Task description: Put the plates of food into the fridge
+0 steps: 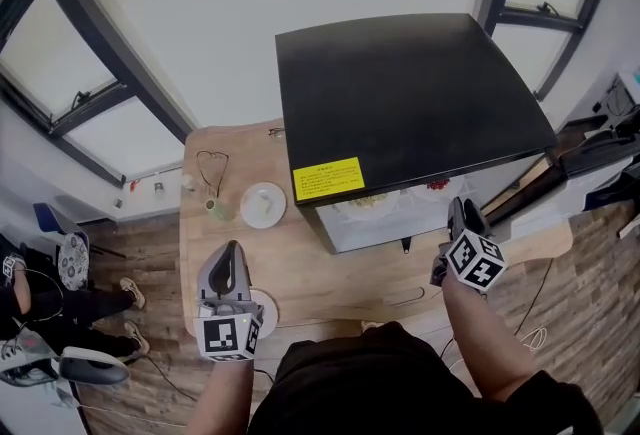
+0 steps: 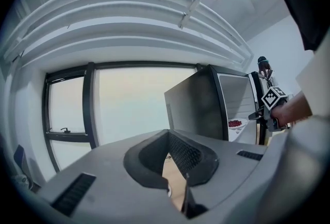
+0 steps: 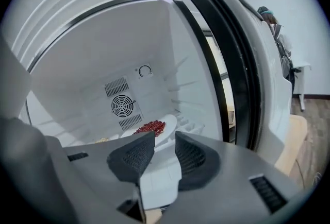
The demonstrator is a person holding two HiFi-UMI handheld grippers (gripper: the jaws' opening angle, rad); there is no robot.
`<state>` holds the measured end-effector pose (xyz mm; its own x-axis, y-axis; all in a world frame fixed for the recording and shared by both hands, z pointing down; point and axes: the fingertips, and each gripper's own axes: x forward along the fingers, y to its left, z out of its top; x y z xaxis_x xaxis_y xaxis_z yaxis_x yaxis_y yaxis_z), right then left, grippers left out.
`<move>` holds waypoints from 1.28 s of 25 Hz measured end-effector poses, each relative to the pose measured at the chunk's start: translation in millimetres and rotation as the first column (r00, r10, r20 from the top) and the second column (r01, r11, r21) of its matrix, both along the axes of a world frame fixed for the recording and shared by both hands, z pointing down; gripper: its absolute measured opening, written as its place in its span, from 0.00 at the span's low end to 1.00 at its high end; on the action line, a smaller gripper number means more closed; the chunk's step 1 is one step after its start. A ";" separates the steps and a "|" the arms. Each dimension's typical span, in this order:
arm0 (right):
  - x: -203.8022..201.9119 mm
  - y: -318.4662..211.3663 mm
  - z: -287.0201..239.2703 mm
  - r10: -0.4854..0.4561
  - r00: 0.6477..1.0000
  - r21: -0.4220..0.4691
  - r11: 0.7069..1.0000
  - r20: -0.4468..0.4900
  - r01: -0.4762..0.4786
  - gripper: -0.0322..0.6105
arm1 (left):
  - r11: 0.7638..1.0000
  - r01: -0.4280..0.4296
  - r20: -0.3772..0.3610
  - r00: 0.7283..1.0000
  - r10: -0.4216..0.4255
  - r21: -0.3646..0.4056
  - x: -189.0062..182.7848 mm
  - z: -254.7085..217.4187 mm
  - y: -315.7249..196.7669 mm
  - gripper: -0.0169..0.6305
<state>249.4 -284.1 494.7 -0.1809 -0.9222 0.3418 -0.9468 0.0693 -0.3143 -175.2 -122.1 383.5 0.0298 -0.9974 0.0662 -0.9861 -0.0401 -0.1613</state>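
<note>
The black-topped fridge stands on the wooden table with its door swung open to the right. On its shelf lie a plate of red food and a plate of pale yellow food. My right gripper hovers at the fridge's mouth, open, with nothing between its pads. My left gripper is over the table's front left, shut and empty. A white plate lies just beside it. Another white plate sits further back on the table.
A pair of glasses on a cord and a small green thing lie at the table's back left. Windows run behind the table. At the far left, on the floor, are a person's feet and a chair.
</note>
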 end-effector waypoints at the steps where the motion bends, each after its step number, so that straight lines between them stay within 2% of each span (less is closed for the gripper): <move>1: -4.2 6.1 -0.2 0.002 1.000 0.001 1.000 0.011 -0.003 0.24 | 1.000 -0.018 0.010 1.000 0.018 0.004 -0.7 -3.2 3.6 0.03; 3: -17.7 19.3 1.2 -0.005 0.999 0.001 1.000 0.038 0.005 0.24 | 0.998 -0.049 0.022 0.999 0.048 0.032 -5.1 -13.0 13.9 0.03; 5: -41.8 32.8 3.9 -0.040 0.993 0.002 0.999 0.111 0.040 0.24 | 0.996 -0.068 0.026 0.997 0.067 0.063 -16.0 -21.5 25.5 0.03; 7: -77.3 50.0 8.0 -0.112 0.966 0.011 0.994 0.234 0.112 0.24 | 0.995 -0.070 0.026 0.997 0.068 0.067 -32.1 -21.5 38.2 0.03; 9: -112.7 72.1 15.6 -0.182 0.931 0.012 0.982 0.316 0.188 0.24 | 0.997 -0.058 0.019 0.998 0.057 0.053 -48.5 -13.4 52.7 0.03; 14: -174.8 122.6 41.6 -0.259 0.891 -0.028 0.957 0.373 0.290 0.24 | 1.000 -0.007 -0.050 0.999 0.007 0.006 -87.0 11.2 83.3 0.03; 19: -216.6 166.0 64.6 -0.316 0.854 -0.066 0.925 0.413 0.374 0.24 | 1.000 0.029 -0.064 0.998 -0.028 0.007 -118.6 20.8 116.2 0.03; 23: -264.3 203.7 88.1 -0.425 0.802 -0.070 0.866 0.419 0.495 0.24 | 0.998 0.068 -0.084 0.994 -0.068 -0.003 -145.2 35.5 147.3 0.03; 26: -300.0 239.3 119.3 -0.493 0.776 -0.124 0.808 0.394 0.577 0.24 | 0.996 0.088 -0.099 0.991 -0.089 -0.020 -159.8 47.4 173.1 0.03; 30: -341.4 286.4 153.2 -0.520 0.709 -0.200 0.721 0.478 0.663 0.24 | 0.991 0.131 -0.111 0.985 -0.134 -0.040 -183.1 60.0 206.8 0.03; 32: -358.7 305.7 169.6 -0.506 0.684 -0.233 0.688 0.525 0.687 0.24 | 0.987 0.151 -0.112 0.981 -0.157 -0.057 -197.5 65.8 219.8 0.03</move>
<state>-109.3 21.6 664.3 -0.8408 -0.3653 0.3994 -0.5239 0.3635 -0.7703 -372.7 97.6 449.2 -0.1134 -0.9864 0.1192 -0.9930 0.1085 -0.0469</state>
